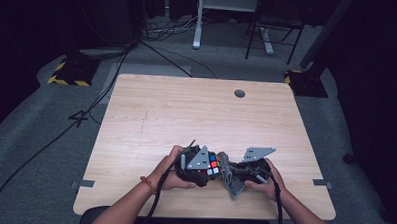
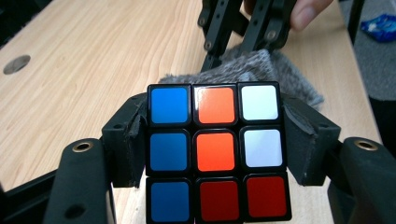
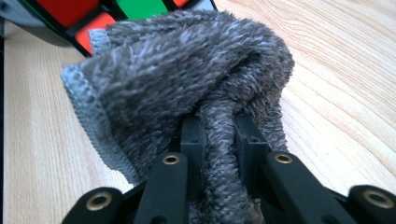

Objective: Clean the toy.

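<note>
The bench [image 1: 151,115] takes up most of what I look down on, a pale wooden top with a round cable hole [image 1: 239,93] out toward one o'clock, and nearly all of it lies bare. My work sits close to me at six o'clock, near the front edge, I think because there I can keep both forearms low and steady.

The grey cloth [image 3: 187,70] is next in size. My right gripper [image 3: 219,126] has its jaws clenched on a bunched fold of it, so that the fluffy part bulges past the jaws as a soft pad. In the high view the cloth [image 1: 229,175] lies between my two hands, its upper end just beside the cube and its loose end trailing toward the bench edge at six o'clock. I judge that I hold it bunched like this to wipe the cube with it.

The puzzle cube [image 2: 217,151] is smaller. My left gripper [image 2: 217,140] has its jaws grasping it by two opposite sides, which leaves the other faces free for the cloth. The face toward the camera shows a blue column, orange and dark red in the middle, and white over red at three o'clock.

My left hand [image 1: 172,167] wraps the gripper body from nine o'clock, wrist straight, pointing it toward three o'clock. My right hand [image 1: 266,182] mirrors it from three o'clock, pointing inward, so both grippers meet nose to nose.
</note>
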A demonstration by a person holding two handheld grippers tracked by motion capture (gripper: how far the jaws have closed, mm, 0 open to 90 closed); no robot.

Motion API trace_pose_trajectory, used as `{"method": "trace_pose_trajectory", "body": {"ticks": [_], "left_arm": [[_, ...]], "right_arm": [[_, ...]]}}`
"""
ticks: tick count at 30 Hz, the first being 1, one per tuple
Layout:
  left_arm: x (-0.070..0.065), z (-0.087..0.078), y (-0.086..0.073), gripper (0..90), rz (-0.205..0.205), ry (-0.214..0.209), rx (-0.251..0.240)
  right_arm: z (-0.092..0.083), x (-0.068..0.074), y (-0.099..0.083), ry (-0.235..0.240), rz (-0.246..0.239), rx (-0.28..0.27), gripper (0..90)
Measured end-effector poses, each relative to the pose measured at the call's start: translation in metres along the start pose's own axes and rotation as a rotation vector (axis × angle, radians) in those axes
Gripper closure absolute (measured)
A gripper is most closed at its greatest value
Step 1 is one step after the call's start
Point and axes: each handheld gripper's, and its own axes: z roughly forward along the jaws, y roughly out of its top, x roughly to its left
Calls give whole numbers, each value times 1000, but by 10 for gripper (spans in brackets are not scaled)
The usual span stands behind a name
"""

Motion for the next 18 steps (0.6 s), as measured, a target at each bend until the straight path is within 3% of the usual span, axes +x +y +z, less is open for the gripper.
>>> {"method": "trace_pose_trajectory", "body": {"ticks": [7,12,18], "left_arm": [[-1,4,0,334,3,-4,13],[-4,13,-2,334,21,-7,65],[-6,18,-3,335,22,-13,82]], "right_arm": [[-12,3,8,22,7,-93,770],[-18,16,16,24,-36,-139,771],[-25,23,24,36,-70,-200,769]]}}
